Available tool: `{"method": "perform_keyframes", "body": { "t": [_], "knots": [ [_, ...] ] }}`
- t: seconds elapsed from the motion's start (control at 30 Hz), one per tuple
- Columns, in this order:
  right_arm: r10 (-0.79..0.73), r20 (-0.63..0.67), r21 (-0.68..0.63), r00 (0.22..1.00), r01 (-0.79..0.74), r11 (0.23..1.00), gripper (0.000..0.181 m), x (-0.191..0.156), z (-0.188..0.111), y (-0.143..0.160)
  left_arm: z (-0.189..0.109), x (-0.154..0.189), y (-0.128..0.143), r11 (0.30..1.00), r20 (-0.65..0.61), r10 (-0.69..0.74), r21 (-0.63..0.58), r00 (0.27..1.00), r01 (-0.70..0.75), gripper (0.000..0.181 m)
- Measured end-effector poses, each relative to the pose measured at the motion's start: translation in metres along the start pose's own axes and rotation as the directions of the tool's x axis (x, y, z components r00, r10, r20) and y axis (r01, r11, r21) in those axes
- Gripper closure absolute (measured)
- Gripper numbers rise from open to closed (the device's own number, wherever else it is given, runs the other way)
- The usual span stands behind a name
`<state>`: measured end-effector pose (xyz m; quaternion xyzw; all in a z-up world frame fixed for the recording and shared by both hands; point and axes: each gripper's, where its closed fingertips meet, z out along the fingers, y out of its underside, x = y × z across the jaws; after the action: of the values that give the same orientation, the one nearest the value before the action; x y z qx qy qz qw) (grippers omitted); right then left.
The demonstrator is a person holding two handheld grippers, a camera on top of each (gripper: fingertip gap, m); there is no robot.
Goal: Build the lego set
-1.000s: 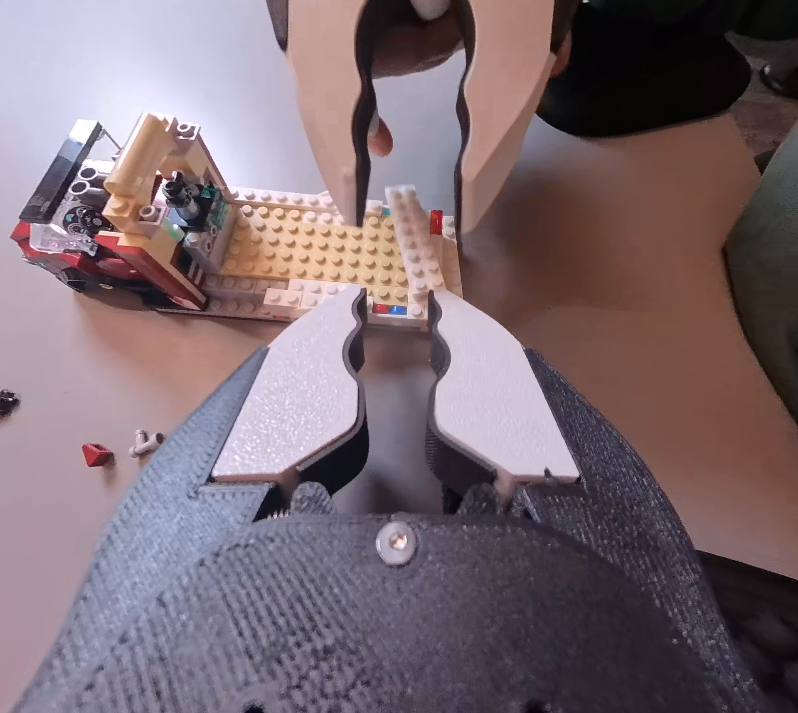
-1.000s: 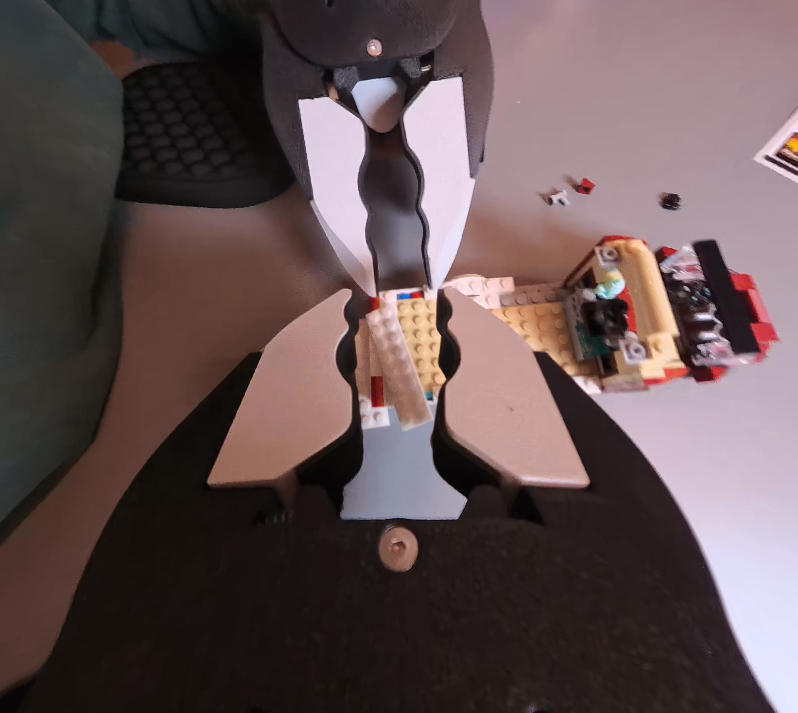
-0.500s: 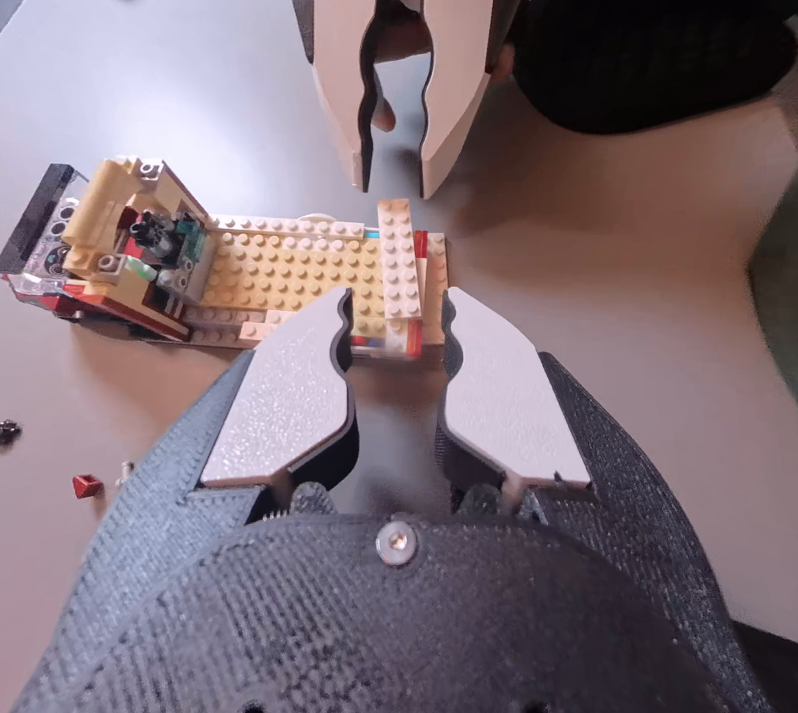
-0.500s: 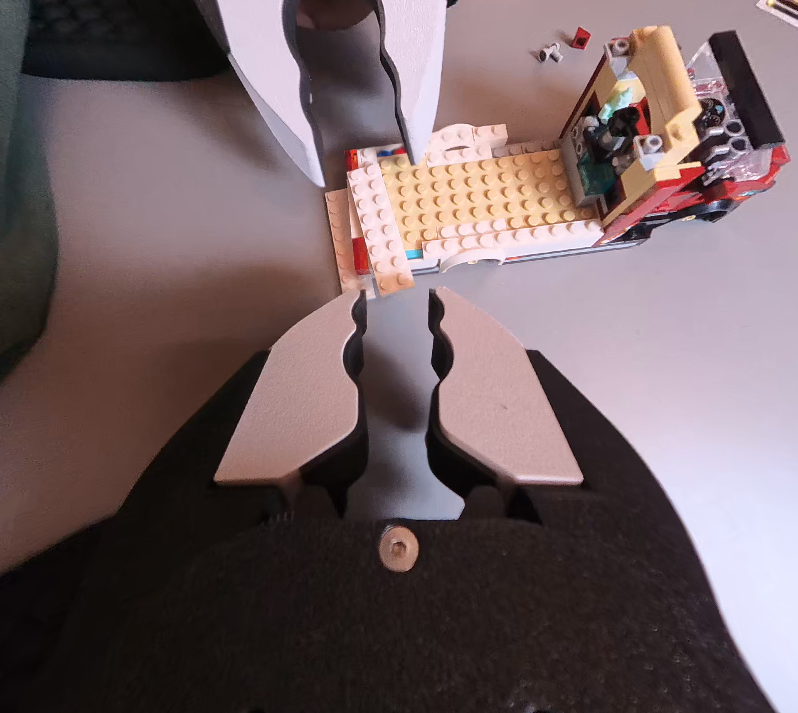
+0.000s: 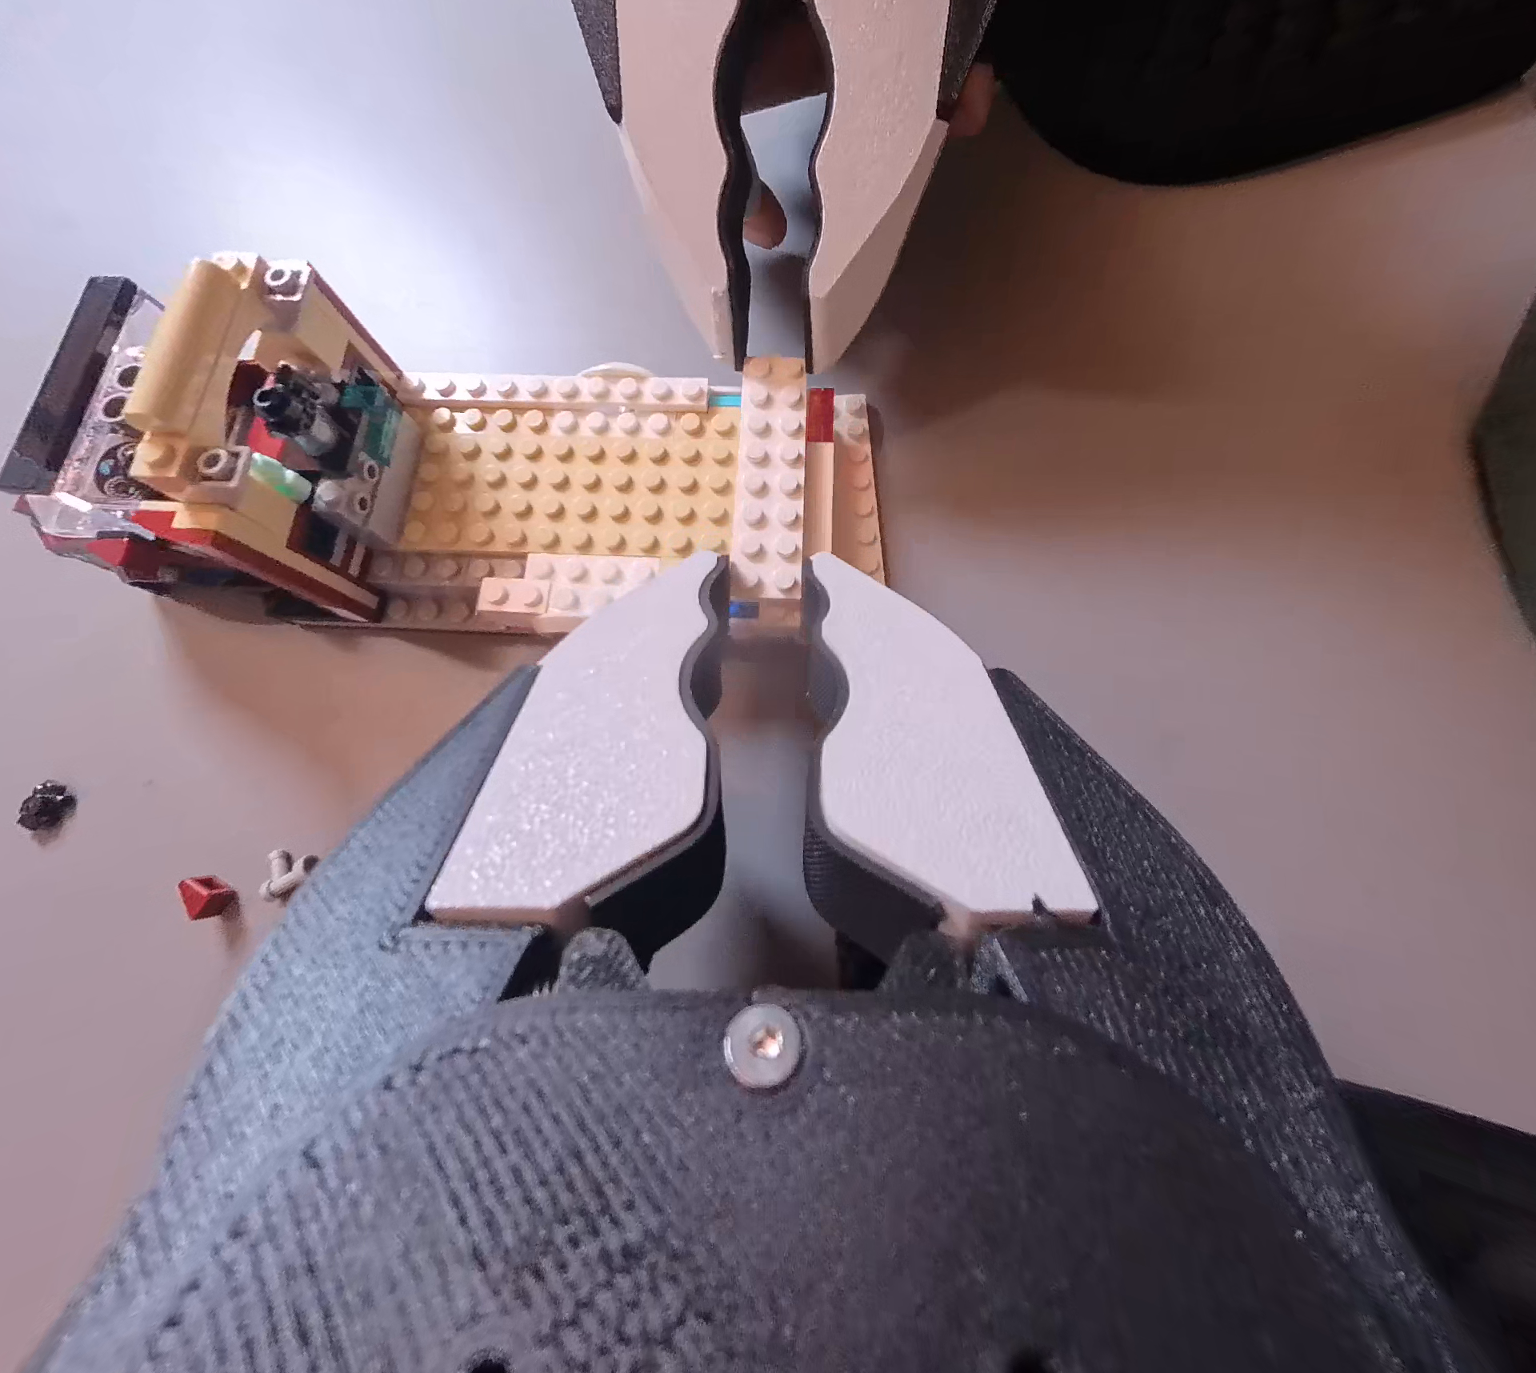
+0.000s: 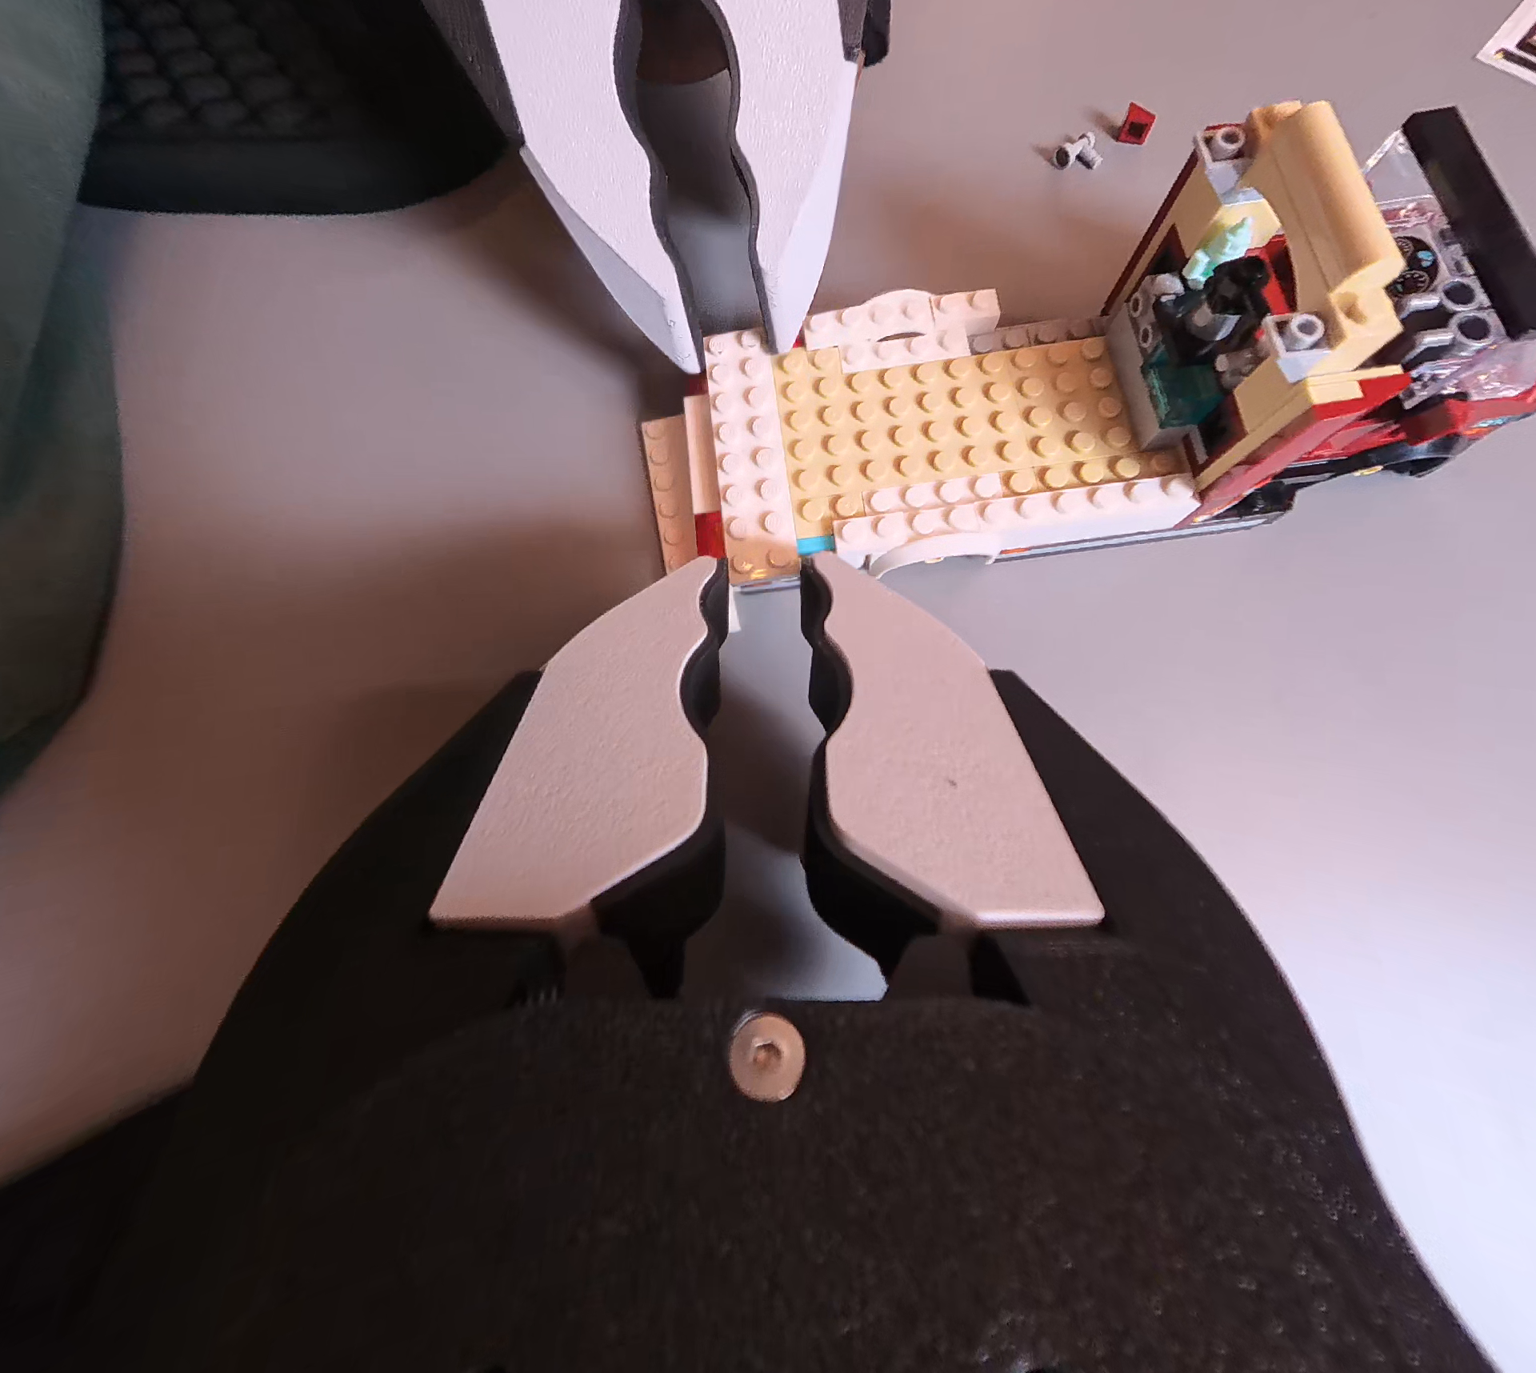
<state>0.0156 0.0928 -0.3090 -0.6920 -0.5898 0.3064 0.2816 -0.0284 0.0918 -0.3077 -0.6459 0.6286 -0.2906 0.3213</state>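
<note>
In the left wrist view, the left gripper (image 5: 765,568) is seen with fingers slightly parted, flanking the near end of the long white studded plate (image 5: 774,477) seated across the rear of the tan-decked brick truck (image 5: 532,485) on the grey table (image 5: 332,128).

In the right wrist view, the right gripper (image 6: 762,572) is likewise narrowly parted at the plate's opposite end; actual pinching cannot be told.

Both wrist cameras look steeply down from close, facing each other across the lego truck (image 5: 515,485).
</note>
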Motion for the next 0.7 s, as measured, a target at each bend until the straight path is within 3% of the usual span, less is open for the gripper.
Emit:
{"method": "perform_keyframes", "body": {
  "t": [0.7],
  "knots": [
    [0.026, 0.015, 0.035, 1.0, -0.027, 0.999, 0.162, -0.0009, 0.0013, -0.0036, -0.0052, 0.0012, 0.0037, 1.0, -0.038, -0.018, -0.01, 0.999, 0.017, 0.16]
  ]
}}
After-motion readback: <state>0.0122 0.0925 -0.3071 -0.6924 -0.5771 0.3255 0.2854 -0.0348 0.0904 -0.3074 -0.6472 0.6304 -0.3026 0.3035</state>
